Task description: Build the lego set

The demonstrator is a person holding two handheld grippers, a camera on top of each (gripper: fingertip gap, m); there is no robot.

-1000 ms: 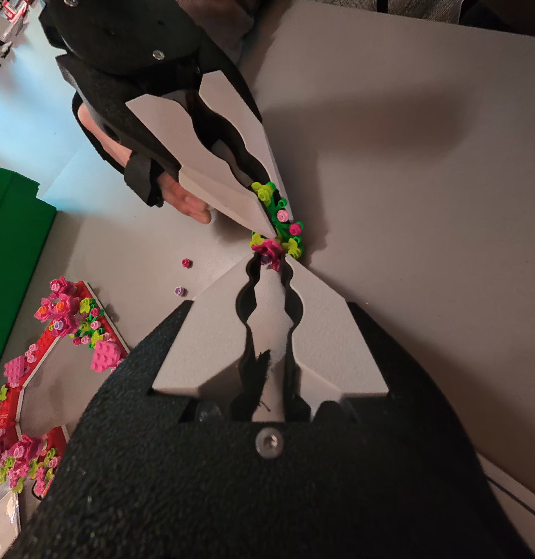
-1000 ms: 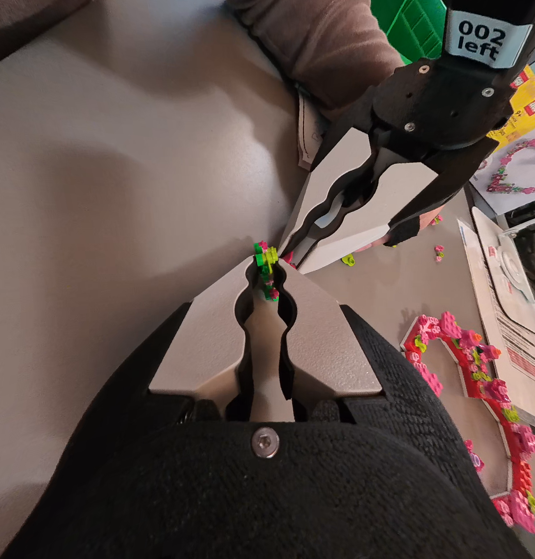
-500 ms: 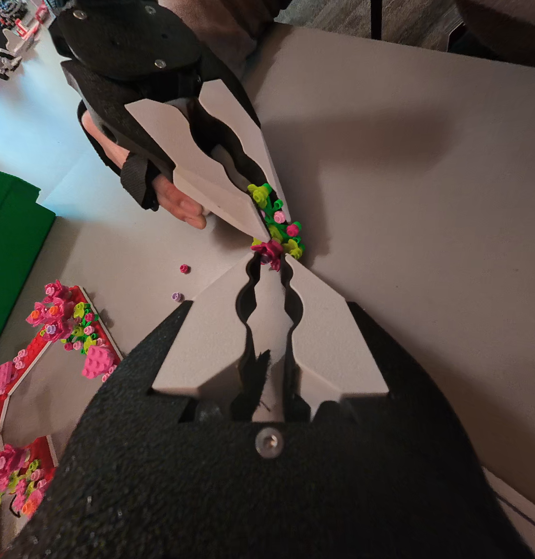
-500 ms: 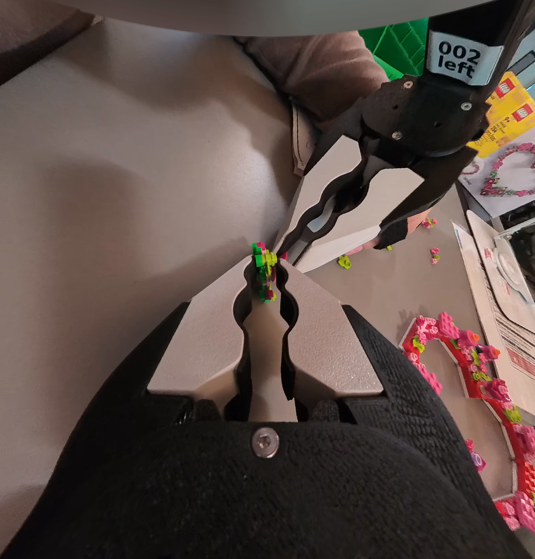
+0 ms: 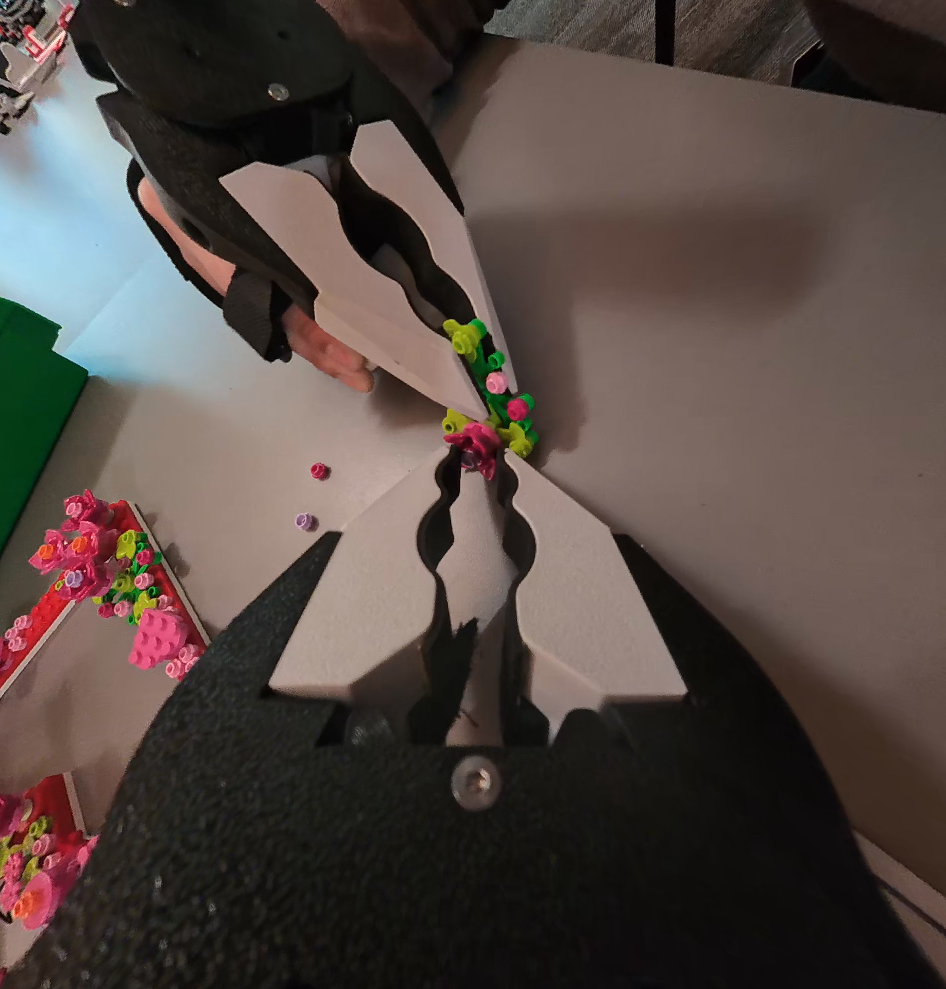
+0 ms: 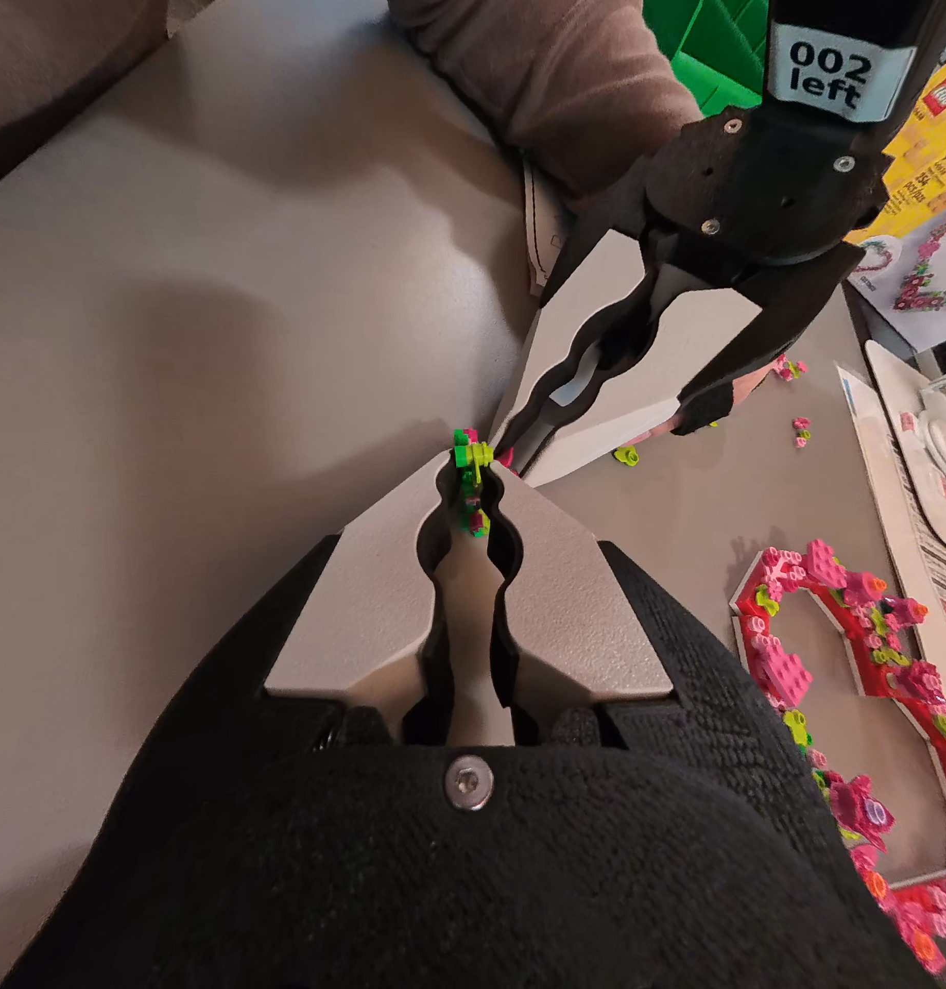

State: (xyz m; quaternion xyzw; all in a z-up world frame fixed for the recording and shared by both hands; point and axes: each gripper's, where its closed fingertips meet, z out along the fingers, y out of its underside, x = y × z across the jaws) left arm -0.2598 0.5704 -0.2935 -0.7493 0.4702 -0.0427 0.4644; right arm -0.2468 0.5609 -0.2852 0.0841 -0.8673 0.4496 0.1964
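Both grippers are meeting above the grey table (image 5: pixel 727 374). With my left gripper (image 5: pixel 478 455) I am pinching the dark pink plastic flower piece (image 5: pixel 476 441) between the fingertips. With my right gripper (image 6: pixel 470 465) I am squeezing the small green stem sprig with lime and pink plastic blossoms (image 6: pixel 473 484), which is standing edge-on between the grey fingers. The flower is touching the lower end of the sprig. Near my left side, the red heart-shaped brick frame covered with pink flowers (image 5: pixel 112 578) is lying flat, and two loose round studs, one dark pink (image 5: pixel 318 471) and one lilac (image 5: pixel 305 520), are lying beside it.
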